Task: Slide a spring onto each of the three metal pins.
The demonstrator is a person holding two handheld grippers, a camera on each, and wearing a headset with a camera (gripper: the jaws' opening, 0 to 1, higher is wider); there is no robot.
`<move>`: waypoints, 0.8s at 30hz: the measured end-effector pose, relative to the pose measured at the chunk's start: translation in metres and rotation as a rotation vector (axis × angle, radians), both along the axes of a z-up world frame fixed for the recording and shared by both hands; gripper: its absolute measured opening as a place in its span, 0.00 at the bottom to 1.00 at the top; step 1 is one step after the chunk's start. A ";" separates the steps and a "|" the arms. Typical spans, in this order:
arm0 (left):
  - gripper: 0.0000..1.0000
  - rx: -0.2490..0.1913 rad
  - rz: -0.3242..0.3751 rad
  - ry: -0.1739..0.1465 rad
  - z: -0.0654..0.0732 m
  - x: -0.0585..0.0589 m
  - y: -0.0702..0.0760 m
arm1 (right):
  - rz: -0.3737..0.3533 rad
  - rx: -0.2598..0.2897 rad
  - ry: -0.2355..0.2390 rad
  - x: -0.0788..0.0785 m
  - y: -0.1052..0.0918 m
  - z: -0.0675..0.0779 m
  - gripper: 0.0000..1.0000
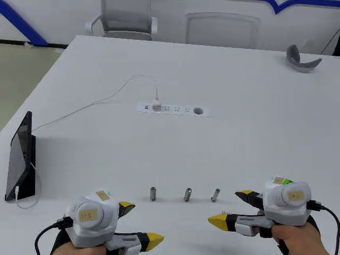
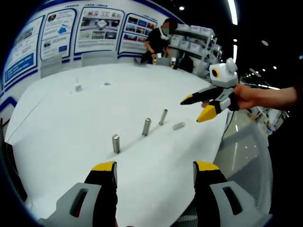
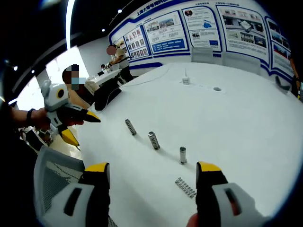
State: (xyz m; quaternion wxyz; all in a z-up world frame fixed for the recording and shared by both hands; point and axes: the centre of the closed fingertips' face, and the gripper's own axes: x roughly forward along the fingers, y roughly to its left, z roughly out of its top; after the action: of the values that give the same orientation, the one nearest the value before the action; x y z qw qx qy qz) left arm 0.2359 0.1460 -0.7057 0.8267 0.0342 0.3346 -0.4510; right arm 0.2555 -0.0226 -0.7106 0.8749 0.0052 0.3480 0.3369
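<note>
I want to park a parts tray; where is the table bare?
Bare: between the power strip and the three pins, and the table right of the strip. Crowded: the front edge, with pins, loose spring, left hand-held gripper and right hand-held gripper.

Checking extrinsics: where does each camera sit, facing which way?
Head view: on headset, facing forward-down at table, pins; left tongs, right tongs below.
Left gripper view: on left tongs, facing right along pins; own jaws below, right tongs, right hand beyond.
Right gripper view: on right tongs, facing left; own jaws below, left tongs beyond.
Shared: pins; both gripper views, the loose spring.
</note>
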 end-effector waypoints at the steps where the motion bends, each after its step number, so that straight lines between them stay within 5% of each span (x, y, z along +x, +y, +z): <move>1: 0.66 0.000 -0.003 -0.001 0.000 0.000 -0.001 | -0.002 -0.001 0.002 -0.001 -0.001 0.000 0.76; 24: 0.67 0.027 -0.170 -0.027 0.002 -0.003 -0.056 | -0.004 -0.067 0.027 -0.036 -0.029 -0.008 0.83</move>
State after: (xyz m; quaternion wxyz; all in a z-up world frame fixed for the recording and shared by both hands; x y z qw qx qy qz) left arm 0.2331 0.0895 -0.7032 0.7895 0.0797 0.3252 -0.5145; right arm 0.2192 -0.0513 -0.7190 0.8705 -0.0191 0.3707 0.3232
